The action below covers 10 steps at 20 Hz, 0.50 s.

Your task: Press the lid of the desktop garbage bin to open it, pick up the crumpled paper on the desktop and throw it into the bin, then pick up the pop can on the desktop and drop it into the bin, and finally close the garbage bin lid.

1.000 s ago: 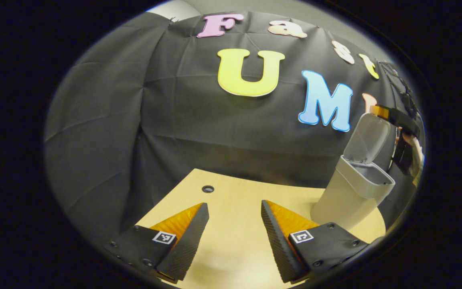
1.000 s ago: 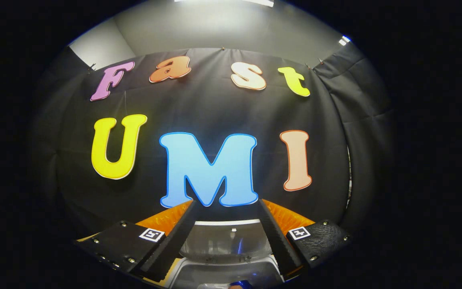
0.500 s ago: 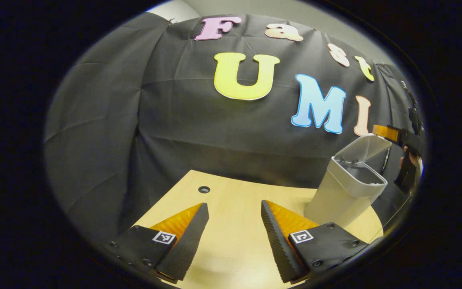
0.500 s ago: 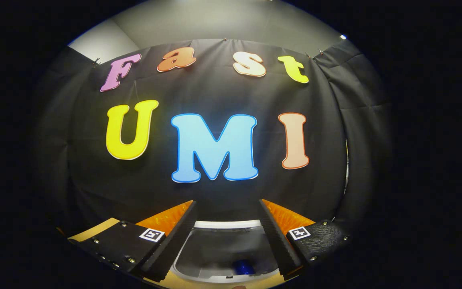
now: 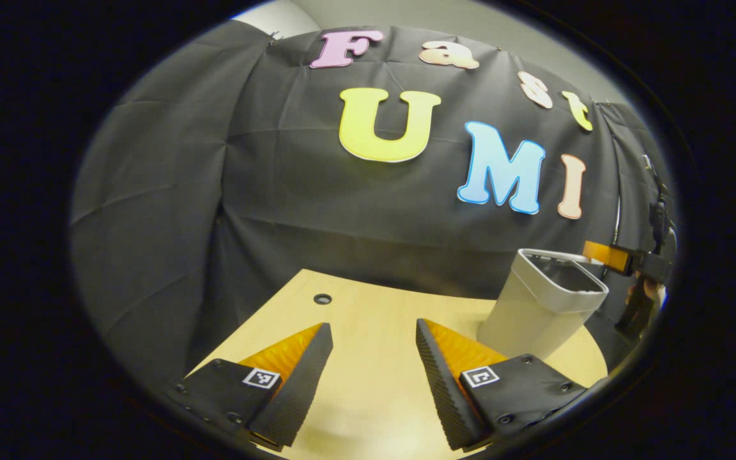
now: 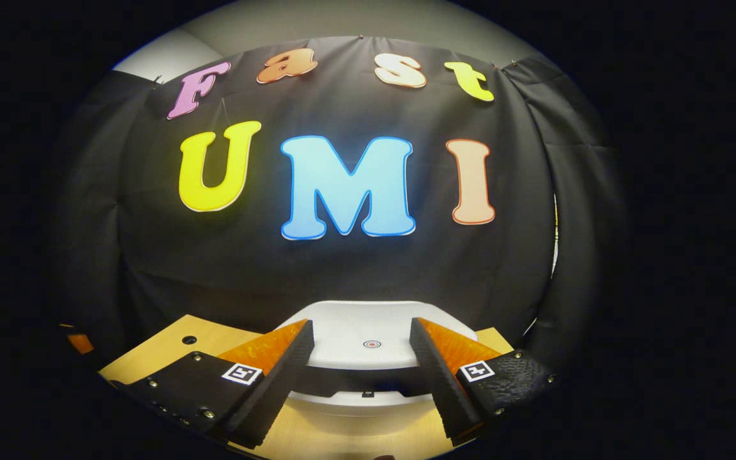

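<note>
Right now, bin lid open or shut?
Nearly shut: the lid lies almost flat on the bin, with a dark gap at its front edge.

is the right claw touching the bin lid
Cannot tell. In the right gripper view the open right claw overlaps the lid without a clear contact line; in the left gripper view it sits small at the far edge of the bin.

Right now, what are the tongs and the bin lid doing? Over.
Left tongs open over the bare desktop. Right tongs open above the bin lid, lid nearly down. Nothing blocking.
</note>
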Tool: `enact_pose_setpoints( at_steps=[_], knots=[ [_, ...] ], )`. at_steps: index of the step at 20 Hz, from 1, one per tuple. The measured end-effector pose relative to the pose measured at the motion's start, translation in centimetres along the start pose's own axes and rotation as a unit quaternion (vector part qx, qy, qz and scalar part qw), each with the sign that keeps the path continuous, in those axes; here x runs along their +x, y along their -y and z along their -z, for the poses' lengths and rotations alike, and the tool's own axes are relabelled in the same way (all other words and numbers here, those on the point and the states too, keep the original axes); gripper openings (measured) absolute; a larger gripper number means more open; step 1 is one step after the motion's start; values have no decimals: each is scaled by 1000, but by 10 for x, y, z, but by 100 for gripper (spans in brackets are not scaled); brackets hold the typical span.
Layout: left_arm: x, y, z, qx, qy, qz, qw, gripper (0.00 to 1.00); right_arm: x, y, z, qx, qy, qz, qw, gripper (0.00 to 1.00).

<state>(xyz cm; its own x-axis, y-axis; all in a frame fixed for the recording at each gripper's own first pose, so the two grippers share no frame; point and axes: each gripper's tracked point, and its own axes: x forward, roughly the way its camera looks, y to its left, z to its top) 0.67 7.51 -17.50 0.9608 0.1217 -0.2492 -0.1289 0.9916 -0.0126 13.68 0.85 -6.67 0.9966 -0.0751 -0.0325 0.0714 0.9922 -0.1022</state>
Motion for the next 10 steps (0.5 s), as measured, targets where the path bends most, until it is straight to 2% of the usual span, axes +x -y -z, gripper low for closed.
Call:
enact_pose_setpoints(
  at_steps=[1, 3, 4, 10],
  knots=[
    [-1, 3, 0, 1, 0, 2, 1000, 88, 0, 0, 8, 2, -9, -1, 1000, 97],
    [1, 8, 3, 1, -1, 5, 1000, 88, 2, -1, 21, 1, -26, -3, 1000, 97],
    [1, 12, 2, 2, -1, 6, 1000, 92, 2, -1, 27, -1, -31, -4, 1000, 97],
    [7, 24, 1, 3, -2, 12, 1000, 88, 2, 0, 33, -5, -30, -4, 1000, 97]
  ],
)
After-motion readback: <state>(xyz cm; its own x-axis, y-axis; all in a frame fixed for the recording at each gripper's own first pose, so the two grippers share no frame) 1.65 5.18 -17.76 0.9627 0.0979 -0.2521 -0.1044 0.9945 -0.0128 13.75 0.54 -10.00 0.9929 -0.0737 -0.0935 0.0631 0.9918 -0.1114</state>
